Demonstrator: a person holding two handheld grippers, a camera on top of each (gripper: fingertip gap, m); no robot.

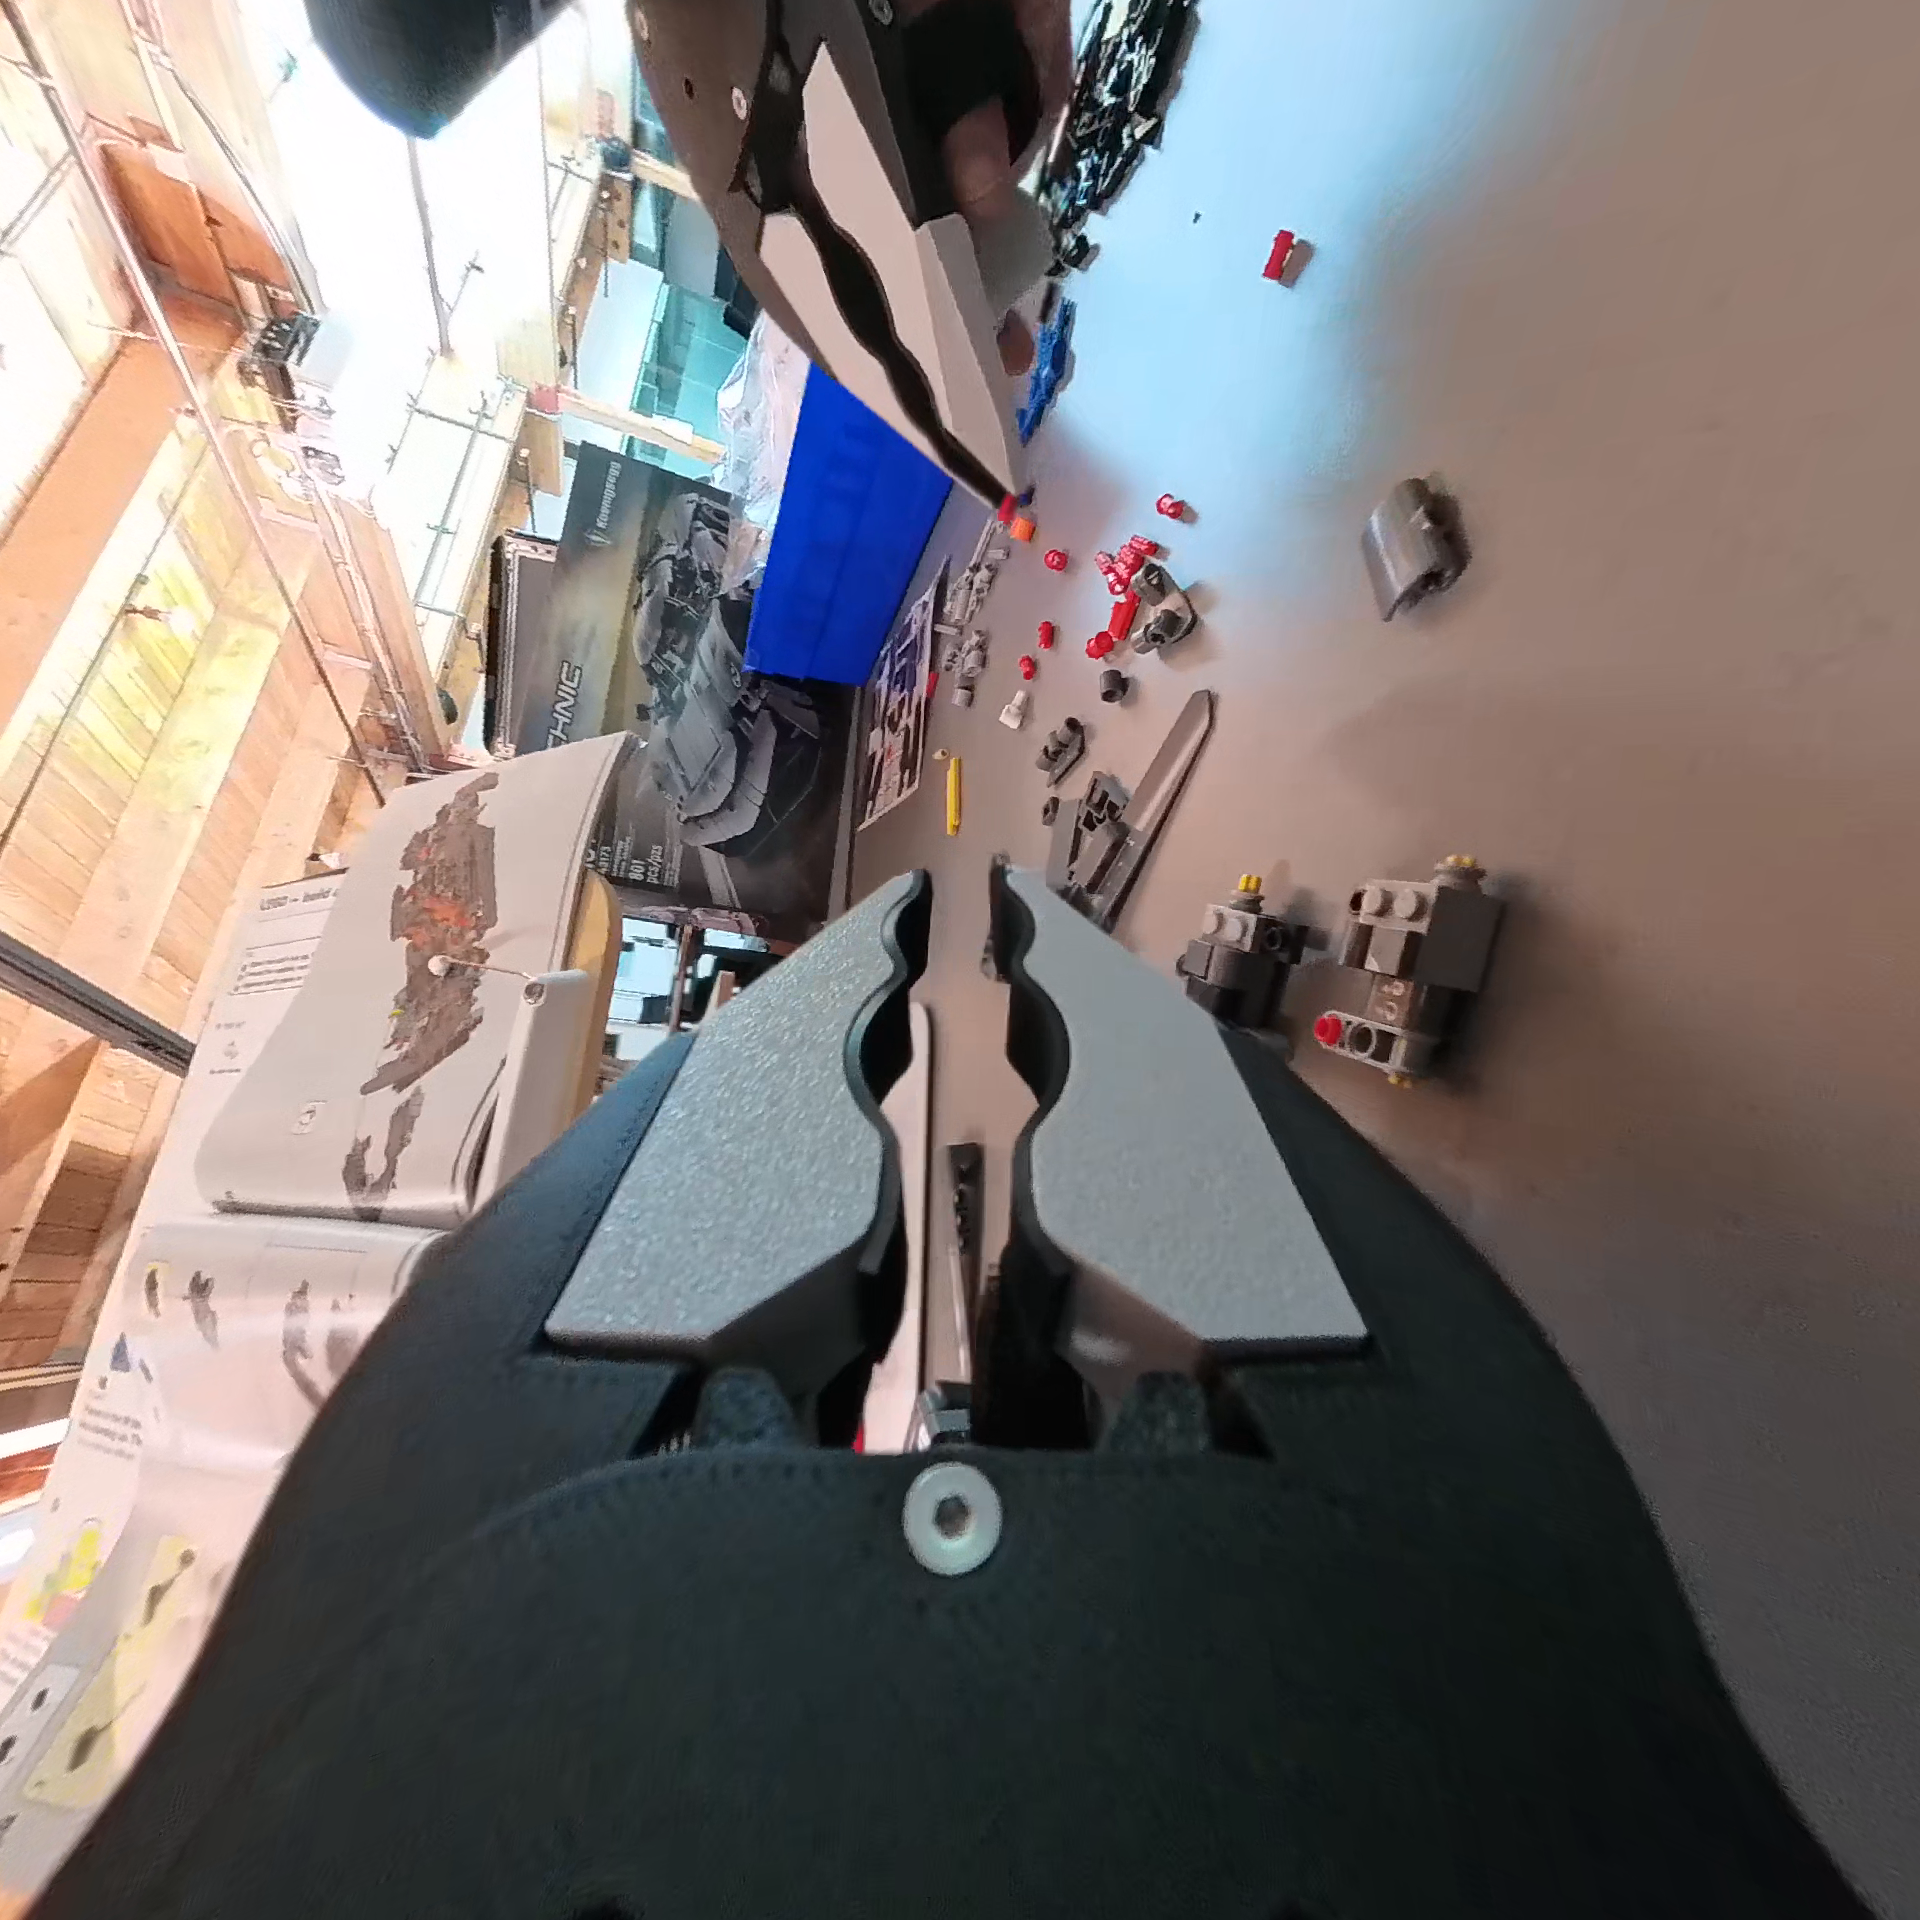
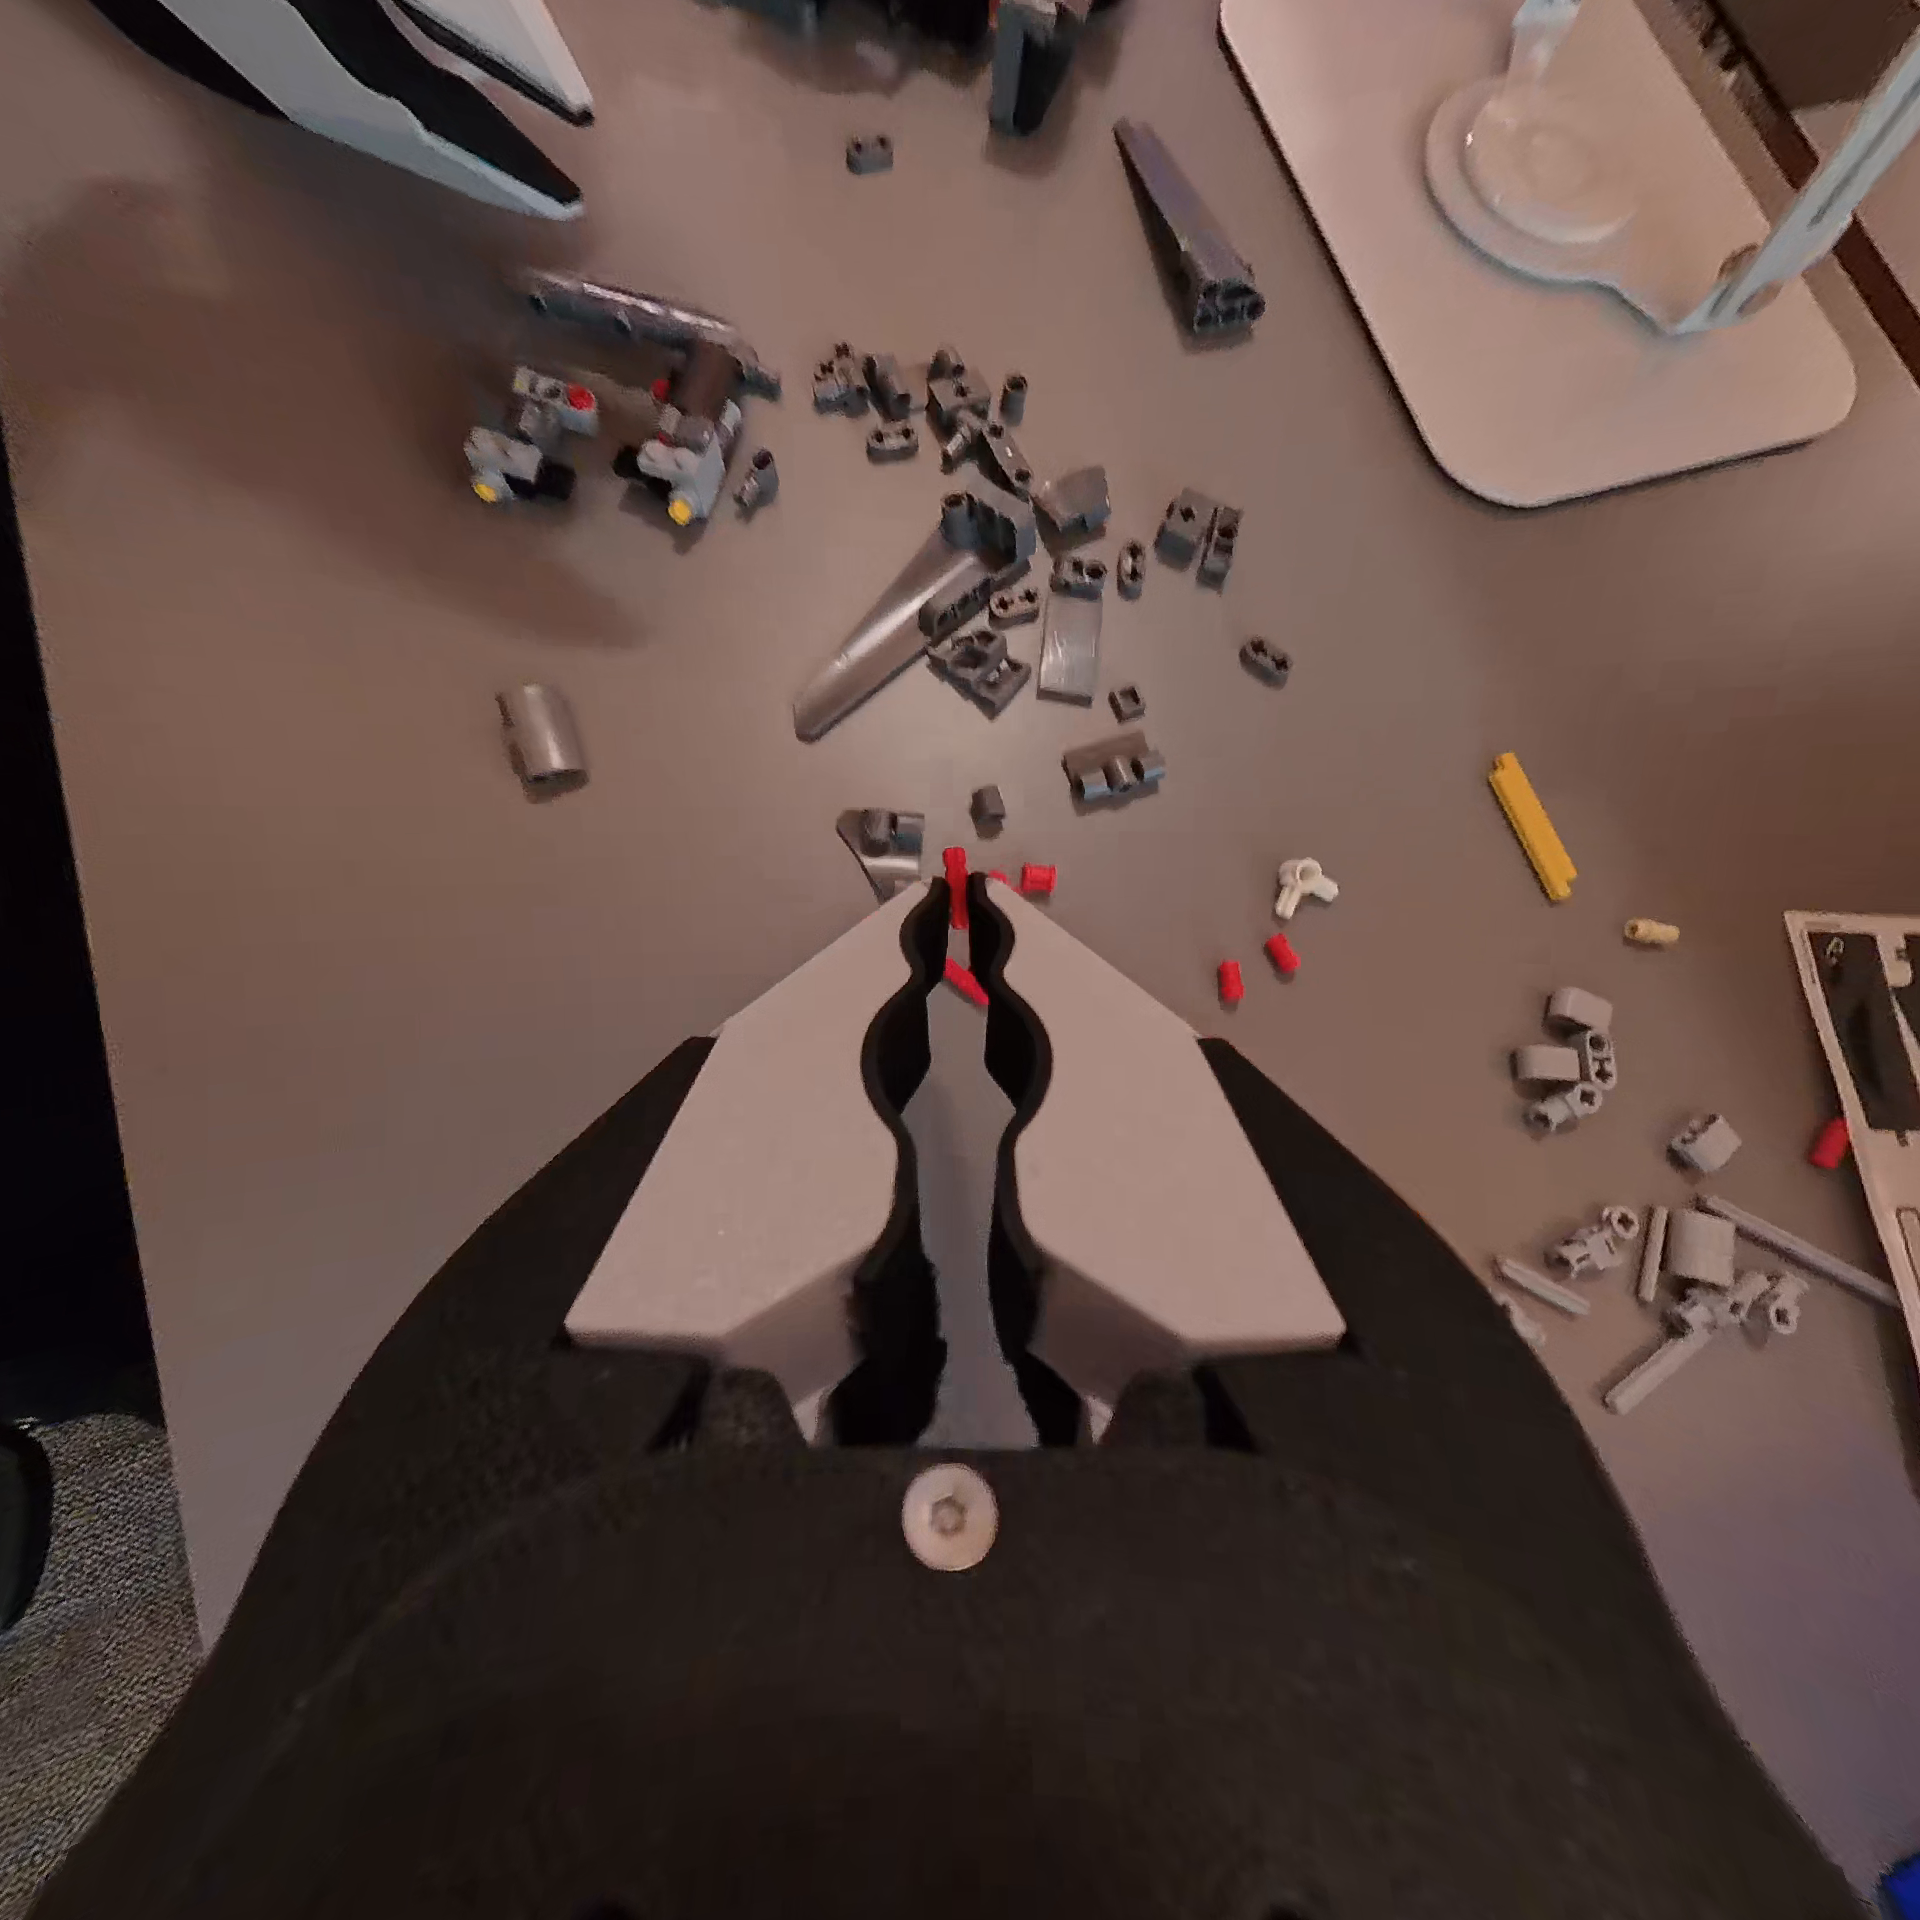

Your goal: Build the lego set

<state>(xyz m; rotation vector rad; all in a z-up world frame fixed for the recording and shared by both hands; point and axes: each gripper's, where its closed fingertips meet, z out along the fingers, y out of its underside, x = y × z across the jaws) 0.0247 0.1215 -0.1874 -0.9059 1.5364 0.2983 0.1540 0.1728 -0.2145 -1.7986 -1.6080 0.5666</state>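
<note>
Right tongs (image 2: 957,891) clenched on a small red plastic pin (image 2: 955,883), poking out at 12 o'clock. Left tongs (image 1: 958,894) slightly parted, bare, over matte grey tabletop (image 1: 1558,727); blocky grey assemblies (image 1: 1340,966) at 3 o'clock.

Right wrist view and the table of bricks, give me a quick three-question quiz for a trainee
1. True or false: the right gripper has its fingers closed on a red pin.
2. Which colour is the long bar lying right of the grey pile? A) blue B) yellow C) white
3. Fill in: beside the two small assemblies sits the left gripper, with nothing between its ____.

Key: 1 true; 2 B; 3 fingers.
</note>
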